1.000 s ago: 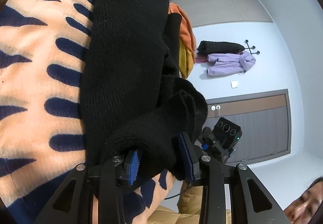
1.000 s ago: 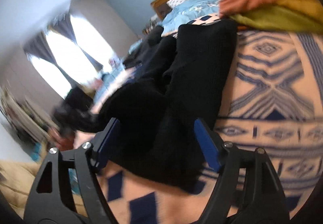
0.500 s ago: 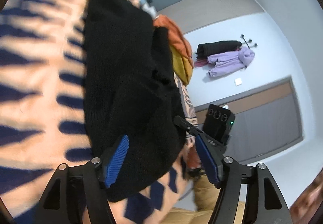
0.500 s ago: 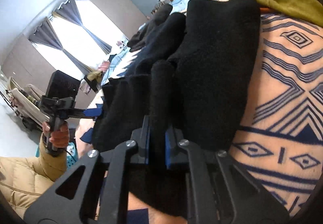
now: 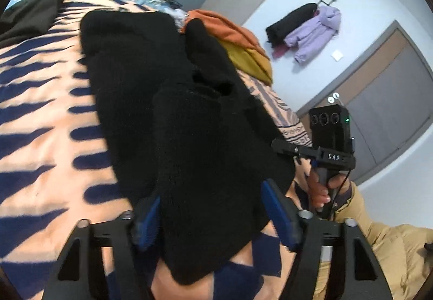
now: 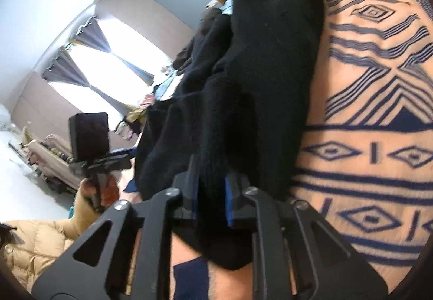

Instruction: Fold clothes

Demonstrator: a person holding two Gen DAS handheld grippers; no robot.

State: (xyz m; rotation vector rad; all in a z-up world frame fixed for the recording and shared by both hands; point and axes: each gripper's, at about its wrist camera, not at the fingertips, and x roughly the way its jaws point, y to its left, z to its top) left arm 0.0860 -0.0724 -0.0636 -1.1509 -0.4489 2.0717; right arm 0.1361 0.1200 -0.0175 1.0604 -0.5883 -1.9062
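The black knit sweater (image 5: pixel 167 99) lies stretched along the patterned blanket (image 5: pixel 40 116) on the bed, its long axis running from the near edge at 6 o'clock up toward 12 o'clock, where the headboard and an orange and yellow pile of clothes (image 5: pixel 243 48) sit.

In the right wrist view the right gripper (image 6: pixel 209 201) has its blue-padded fingers (image 6: pixel 228 199) pinching a thick bunch of the sweater's near edge; the jaws are opening slightly, yet the knit is pressed between them. The fabric rises straight ahead of it, toward 12 o'clock.

In the left wrist view the left gripper (image 5: pixel 216 216) stands with its fingers (image 5: pixel 278 216) spread and now closing. The sweater's near flap lies between them, but the pads are not pressing it.

So both hands are at the near end, the right one holding. Judging by this, the coming fold turns on carrying that end away along the long axis, toward 12 o'clock, once the left side also has a hold.
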